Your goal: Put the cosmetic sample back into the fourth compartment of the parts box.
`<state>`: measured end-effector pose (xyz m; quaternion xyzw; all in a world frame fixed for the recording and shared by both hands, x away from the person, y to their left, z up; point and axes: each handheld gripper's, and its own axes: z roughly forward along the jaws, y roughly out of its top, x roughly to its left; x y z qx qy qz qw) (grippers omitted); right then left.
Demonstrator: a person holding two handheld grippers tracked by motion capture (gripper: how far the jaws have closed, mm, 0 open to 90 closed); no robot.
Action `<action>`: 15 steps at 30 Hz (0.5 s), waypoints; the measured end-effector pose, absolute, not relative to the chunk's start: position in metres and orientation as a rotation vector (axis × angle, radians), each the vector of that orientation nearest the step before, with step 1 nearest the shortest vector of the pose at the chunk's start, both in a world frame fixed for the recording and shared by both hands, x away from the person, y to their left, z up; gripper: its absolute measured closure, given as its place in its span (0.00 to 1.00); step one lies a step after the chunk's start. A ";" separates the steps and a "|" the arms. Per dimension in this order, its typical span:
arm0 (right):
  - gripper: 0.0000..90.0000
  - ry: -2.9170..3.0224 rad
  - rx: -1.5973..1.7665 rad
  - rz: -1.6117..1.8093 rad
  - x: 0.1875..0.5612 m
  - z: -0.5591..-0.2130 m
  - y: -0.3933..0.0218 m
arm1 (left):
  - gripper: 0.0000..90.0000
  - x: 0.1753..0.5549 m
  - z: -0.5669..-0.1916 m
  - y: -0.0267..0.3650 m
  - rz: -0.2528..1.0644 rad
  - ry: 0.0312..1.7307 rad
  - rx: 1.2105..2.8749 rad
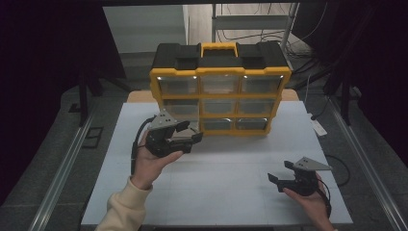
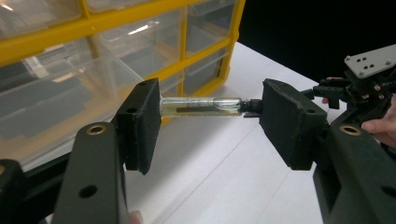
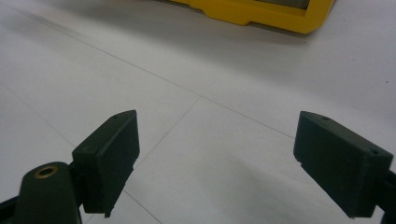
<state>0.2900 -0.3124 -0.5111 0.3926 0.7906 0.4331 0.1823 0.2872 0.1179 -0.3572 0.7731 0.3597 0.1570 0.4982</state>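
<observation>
We see a yellow and black organizer (image 1: 220,89) standing upright at the far side of the white table (image 1: 226,168), its clear drawers (image 1: 220,107) in three rows facing us and a yellow handle (image 1: 219,47) on top. The left hand (image 1: 153,163) holds the left gripper (image 1: 187,132) raised just in front of the organizer's lower left drawers. In the left gripper view its jaws are closed on a small clear tube (image 2: 201,106), which lies crosswise between the two pads (image 2: 142,123), one end pressed against each; the tube has a dark tip toward the right pad and a thin dark strip inside, and we cannot tell what it contains. Behind the tube the organizer's lower drawers stand close, one of them large and blurred in the foreground. The right gripper (image 1: 280,174) sits low over the table's near right part, well apart from the organizer and from the left gripper, held in the right hand (image 1: 312,202) with its grey plate (image 1: 312,164) on top. In the right gripper view its jaws stand wide apart with nothing between them, over bare table, and the organizer's yellow base edge (image 3: 261,14) runs along the top.
</observation>
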 end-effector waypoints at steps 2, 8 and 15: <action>0.17 2.234 1.109 1.223 0.290 -0.511 -0.312 | 0.44 0.289 -0.355 0.121 0.381 0.874 1.870; 0.17 2.237 1.100 1.220 0.288 -0.511 -0.312 | 0.44 0.293 -0.350 0.127 0.378 0.882 1.856; 0.17 2.226 1.114 1.212 0.287 -0.511 -0.314 | 0.44 0.297 -0.344 0.133 0.380 0.887 1.848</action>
